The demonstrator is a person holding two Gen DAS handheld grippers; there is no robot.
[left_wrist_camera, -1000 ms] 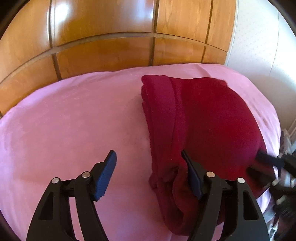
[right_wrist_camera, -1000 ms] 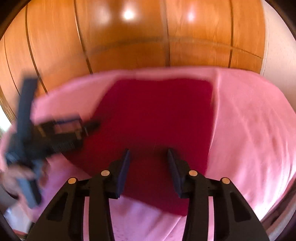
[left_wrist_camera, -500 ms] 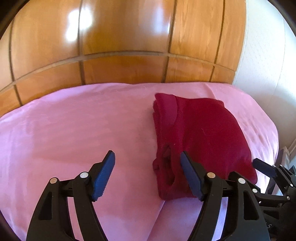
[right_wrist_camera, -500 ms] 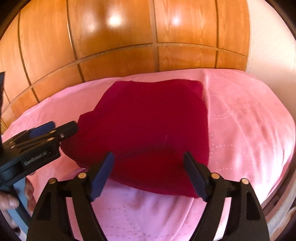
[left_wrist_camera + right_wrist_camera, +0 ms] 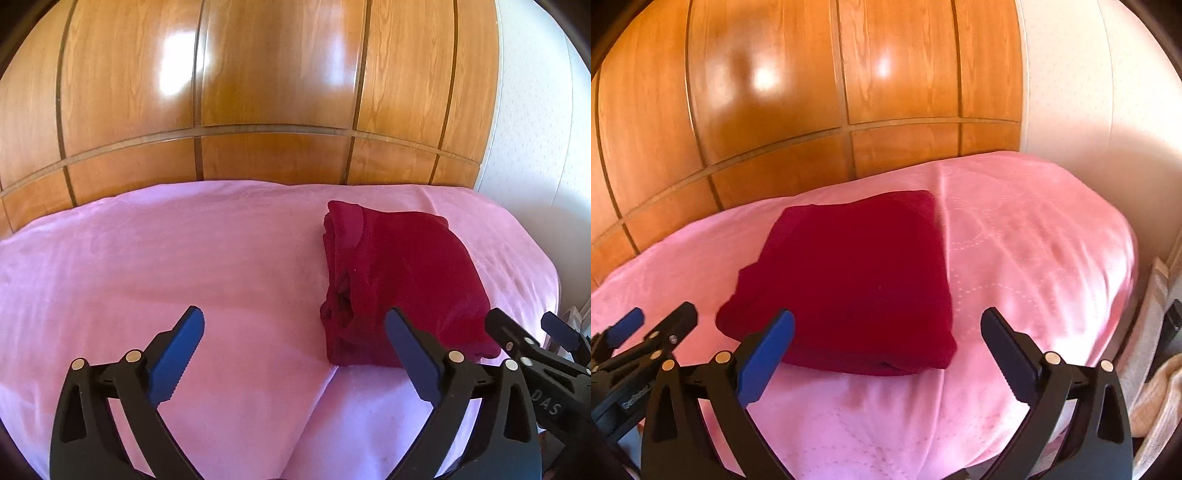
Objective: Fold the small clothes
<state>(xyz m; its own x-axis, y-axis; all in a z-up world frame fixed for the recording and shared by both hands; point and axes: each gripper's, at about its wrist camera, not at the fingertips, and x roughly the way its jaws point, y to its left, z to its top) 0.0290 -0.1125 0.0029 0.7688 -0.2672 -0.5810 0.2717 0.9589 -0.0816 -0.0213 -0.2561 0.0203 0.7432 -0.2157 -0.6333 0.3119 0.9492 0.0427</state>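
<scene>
Cloth (image 5: 857, 280), dark red and fuzzy, folded into a thick, roughly square bundle with stacked layers showing along its left edge. Lies flat on a pink bedspread (image 5: 1034, 258), soft, faintly sheened, stitched with dotted curves. Behind the bed, a glossy wooden panel wall (image 5: 775, 92), orange-brown, crossed by dark grooves; to the right, a pale textured wall (image 5: 1071, 74).

Left gripper (image 5: 295, 349): black plastic frame, blue ribbed pads, jaws just opened and now spread wide, nothing between them but bedspread; cloth just beyond its right finger. Right gripper (image 5: 888, 350): same build, jaws likewise just opened wide, empty, near edge of cloth just past the fingertips, not touched.

Both tilted downward toward the bed, side by side, each visible at the edge of the other's view.
</scene>
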